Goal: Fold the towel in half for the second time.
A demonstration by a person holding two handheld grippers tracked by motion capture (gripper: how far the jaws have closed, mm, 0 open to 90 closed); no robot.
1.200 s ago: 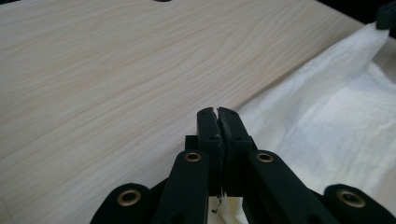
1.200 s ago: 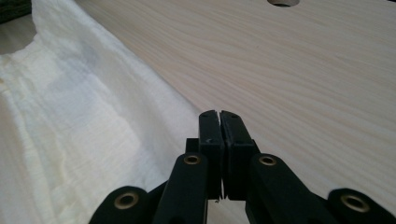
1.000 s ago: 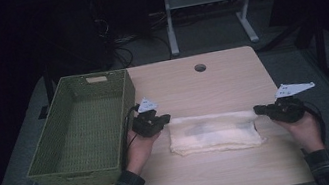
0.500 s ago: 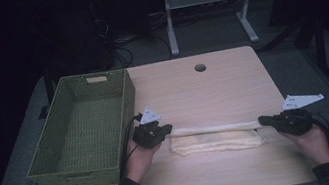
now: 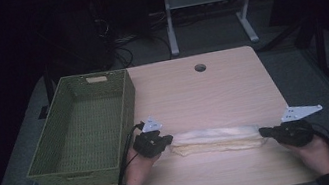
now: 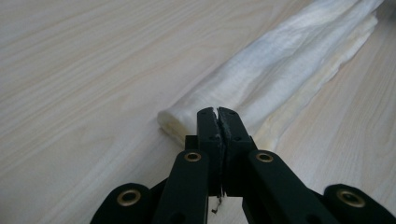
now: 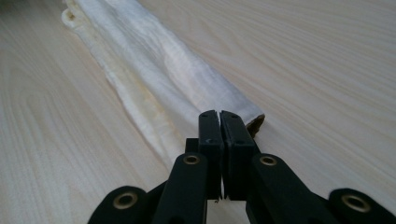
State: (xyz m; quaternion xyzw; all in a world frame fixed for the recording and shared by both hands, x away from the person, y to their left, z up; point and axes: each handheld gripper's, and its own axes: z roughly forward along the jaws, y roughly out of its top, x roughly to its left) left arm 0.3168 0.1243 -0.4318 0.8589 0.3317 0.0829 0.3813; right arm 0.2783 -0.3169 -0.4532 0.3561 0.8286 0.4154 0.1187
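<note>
A cream cloth (image 5: 216, 138) lies folded into a long narrow band across the front of the wooden table (image 5: 203, 96). My left gripper (image 5: 169, 140) is at its left end and my right gripper (image 5: 263, 132) at its right end, each held in a hand. In the left gripper view the black jaws (image 6: 217, 112) are pressed together on the end of the cloth (image 6: 280, 65), whose top layer runs away taut. The right gripper view has its jaws (image 7: 219, 114) pinched the same way on the other end of the cloth (image 7: 159, 65).
A green woven basket (image 5: 125, 99) stands with nothing in it on the table's left side, close to my left hand. A round cable hole (image 5: 200, 68) sits near the far edge. Desk legs and cables stand on the dark floor beyond.
Both grippers have come toward the person's side and slightly down, bringing the cloth's far edge over with them. The cloth has gone from a wide rectangle to a narrow band.
</note>
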